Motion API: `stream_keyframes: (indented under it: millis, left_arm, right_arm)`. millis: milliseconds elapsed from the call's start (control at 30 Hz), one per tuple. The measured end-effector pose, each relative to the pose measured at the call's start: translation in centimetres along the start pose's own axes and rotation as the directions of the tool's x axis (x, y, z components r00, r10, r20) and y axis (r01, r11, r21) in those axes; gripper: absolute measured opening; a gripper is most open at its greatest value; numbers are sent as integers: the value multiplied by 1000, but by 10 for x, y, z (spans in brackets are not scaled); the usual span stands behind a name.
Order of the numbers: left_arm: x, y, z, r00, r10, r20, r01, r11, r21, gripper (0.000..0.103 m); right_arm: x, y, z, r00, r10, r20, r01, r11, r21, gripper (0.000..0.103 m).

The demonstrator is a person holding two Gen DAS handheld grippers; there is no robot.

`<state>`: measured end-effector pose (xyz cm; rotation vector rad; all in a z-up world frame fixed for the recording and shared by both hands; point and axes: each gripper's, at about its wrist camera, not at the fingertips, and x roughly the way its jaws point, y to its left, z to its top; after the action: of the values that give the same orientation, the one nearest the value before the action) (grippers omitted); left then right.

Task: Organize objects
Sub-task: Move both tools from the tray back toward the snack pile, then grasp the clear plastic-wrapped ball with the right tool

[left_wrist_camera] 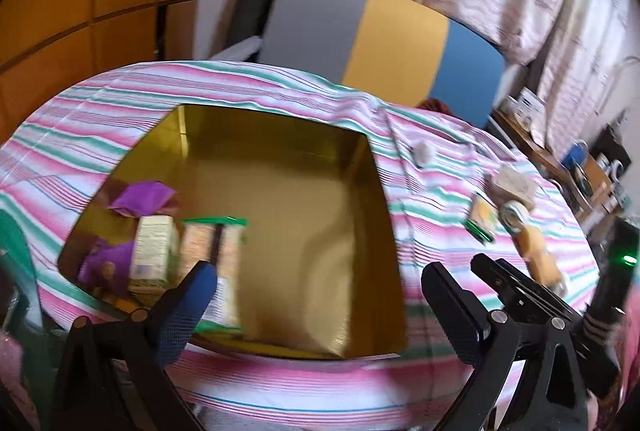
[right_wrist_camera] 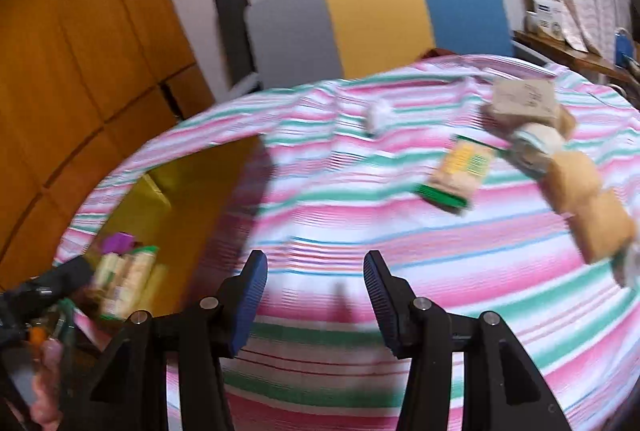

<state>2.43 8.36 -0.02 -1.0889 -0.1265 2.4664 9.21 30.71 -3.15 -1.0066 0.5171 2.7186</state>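
Note:
A gold-lined box [left_wrist_camera: 304, 231] sits on the striped cloth; it also shows at the left in the right wrist view [right_wrist_camera: 192, 199]. Inside lie purple packets [left_wrist_camera: 142, 197], a pale carton [left_wrist_camera: 154, 255] and green-edged snack packs [left_wrist_camera: 216, 243]. My left gripper [left_wrist_camera: 320, 287] is open and empty over the box's near edge. My right gripper [right_wrist_camera: 316, 277] is open and empty above bare cloth. On the cloth to the right lie a green-edged snack pack [right_wrist_camera: 460, 171], a grey-brown box [right_wrist_camera: 524, 103], a small jar [right_wrist_camera: 536, 147], tan packets [right_wrist_camera: 588, 207] and a white lump [right_wrist_camera: 380, 117].
The cloth covers a round table [right_wrist_camera: 360, 351]. A grey, yellow and blue chair back [right_wrist_camera: 376, 19] stands behind it. Wooden cabinets [right_wrist_camera: 80, 71] are at the left, curtains and a cluttered shelf [left_wrist_camera: 568, 155] at the right. The right gripper shows in the left wrist view [left_wrist_camera: 520, 287].

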Motion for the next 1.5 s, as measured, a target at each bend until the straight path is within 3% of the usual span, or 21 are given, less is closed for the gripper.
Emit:
stream_keyframes:
  millis: [233, 333, 400, 567, 633, 700, 767, 900, 933, 1000, 1133, 1267, 1333, 1433, 1500]
  left_arm:
    - [2, -37, -18, 995, -78, -55, 82, 995, 61, 103]
    - [2, -54, -27, 992, -103, -79, 110, 989, 96, 103]
    - [3, -61, -32, 988, -119, -95, 129, 985, 111, 103]
    - [8, -78, -43, 978, -144, -152, 166, 975, 144, 103]
    - [10, -83, -47, 973, -153, -171, 180, 972, 151, 103]
    - [9, -88, -51, 971, -154, -180, 184, 970, 161, 103]
    - [10, -91, -53, 970, -151, -191, 184, 968, 170, 103]
    - [11, -96, -57, 968, -151, -203, 189, 965, 184, 103]
    - [11, -98, -58, 967, -149, -205, 188, 964, 188, 103]
    - [12, -99, -59, 967, -144, -210, 185, 964, 192, 103]
    - [14, -101, -61, 965, -146, -217, 188, 964, 190, 103]
    - [15, -103, -62, 964, -146, -221, 191, 961, 198, 103]
    - [14, -104, -63, 965, -142, -219, 187, 961, 204, 103]
    - [15, -106, -64, 964, -143, -225, 191, 959, 209, 103]
    - [14, -106, -64, 965, -138, -222, 186, 959, 212, 103]
  right_arm:
    - [-24, -82, 0, 988, -154, 5, 152, 982, 111, 51]
    - [-46, -117, 2, 954, -295, 48, 283, 944, 168, 52]
    - [-63, -146, 3, 918, -390, 73, 363, 899, 245, 52]
    - [-80, -202, 1, 863, -504, 41, 458, 813, 361, 53]
    - [-77, -218, 1, 854, -521, 10, 481, 795, 370, 53]
    - [-68, -234, 0, 857, -515, -37, 491, 790, 368, 53]
    - [-61, -245, -1, 873, -485, -54, 467, 800, 377, 53]
    - [-59, -259, 1, 906, -423, -7, 396, 841, 369, 51]
    - [-57, -258, 3, 907, -421, -4, 397, 852, 341, 44]
    - [-55, -257, 6, 903, -430, -18, 415, 857, 305, 41]
    - [-57, -256, 5, 931, -364, -24, 353, 883, 308, 39]
    - [-60, -235, -2, 962, -273, -12, 265, 920, 289, 39]
    - [-60, -219, -6, 986, -167, 3, 160, 949, 272, 38]
    - [-61, -186, -11, 997, -80, 21, 75, 980, 184, 38]
    - [-66, -163, -11, 997, -64, 51, 60, 995, 78, 38]
